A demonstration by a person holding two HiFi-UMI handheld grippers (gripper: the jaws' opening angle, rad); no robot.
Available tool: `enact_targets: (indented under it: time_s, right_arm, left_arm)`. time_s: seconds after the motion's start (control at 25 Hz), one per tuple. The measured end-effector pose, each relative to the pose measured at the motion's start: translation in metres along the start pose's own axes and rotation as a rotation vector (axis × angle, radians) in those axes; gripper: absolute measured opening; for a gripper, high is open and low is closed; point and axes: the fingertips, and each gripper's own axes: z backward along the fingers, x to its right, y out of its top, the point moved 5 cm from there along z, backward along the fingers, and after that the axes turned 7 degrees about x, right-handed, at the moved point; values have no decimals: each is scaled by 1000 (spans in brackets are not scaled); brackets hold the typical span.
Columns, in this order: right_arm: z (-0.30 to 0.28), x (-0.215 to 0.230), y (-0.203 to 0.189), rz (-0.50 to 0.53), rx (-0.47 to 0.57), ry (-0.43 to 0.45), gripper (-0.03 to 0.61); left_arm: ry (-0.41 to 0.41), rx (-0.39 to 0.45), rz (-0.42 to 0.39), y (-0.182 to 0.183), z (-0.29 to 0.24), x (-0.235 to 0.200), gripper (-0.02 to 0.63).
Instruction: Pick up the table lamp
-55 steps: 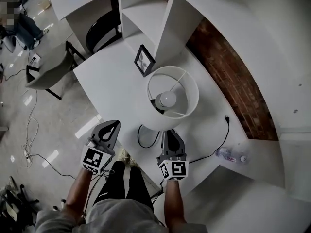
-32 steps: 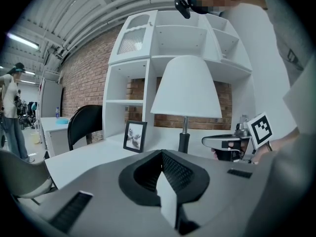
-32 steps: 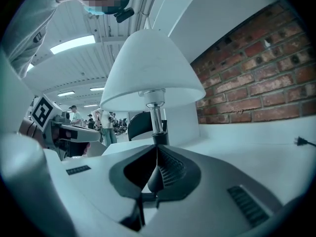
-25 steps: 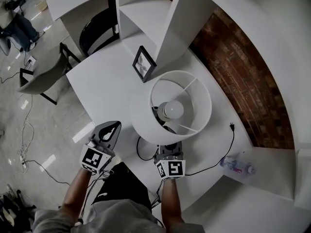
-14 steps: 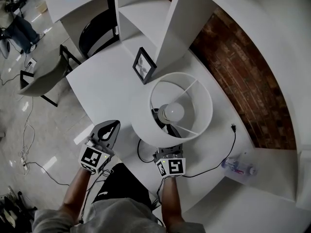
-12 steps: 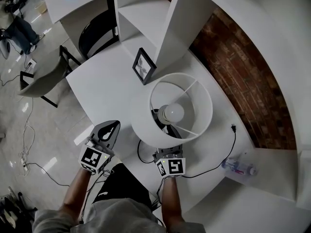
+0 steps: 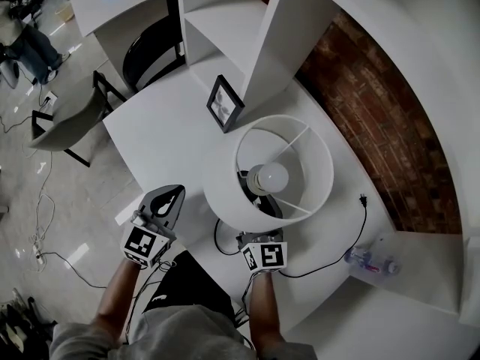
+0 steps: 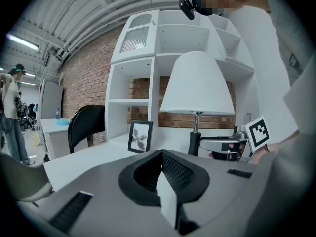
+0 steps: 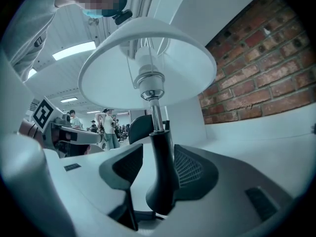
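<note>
The table lamp has a white shade (image 7: 285,172) and a black stem, and it stands on the white desk (image 7: 165,133). My right gripper (image 7: 259,238) reaches in under the shade, so only its marker cube shows in the head view. In the right gripper view its jaws (image 9: 157,169) are opening. The lamp stem (image 9: 163,152) stands between them, with a gap at the left pad. My left gripper (image 7: 171,196) hovers at the desk's near edge, left of the lamp, shut and empty. From there the lamp (image 8: 197,85) rises ahead to the right.
A black-framed picture (image 7: 224,103) stands behind the lamp, before the white shelf unit (image 7: 225,21). The lamp's black cord (image 7: 330,257) runs right to a loose plug (image 7: 363,199), and a plastic bottle (image 7: 369,261) lies nearby. A black chair (image 7: 150,51) and a grey chair (image 7: 67,122) stand to the left.
The shade now looks larger and nearer and hides the right gripper's front, which showed fully at first. The left gripper has stayed put.
</note>
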Motion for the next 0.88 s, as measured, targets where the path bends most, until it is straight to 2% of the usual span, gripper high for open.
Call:
enact_targets:
  time_s: [0.76, 0.88]
  right_arm:
    - [-9, 3, -6, 31, 56, -14, 193]
    - [-7, 5, -6, 33, 63, -24, 149]
  left_arm:
    - [28, 16, -15, -18, 5, -11, 3]
    - [24, 19, -15, -15, 4, -10, 3]
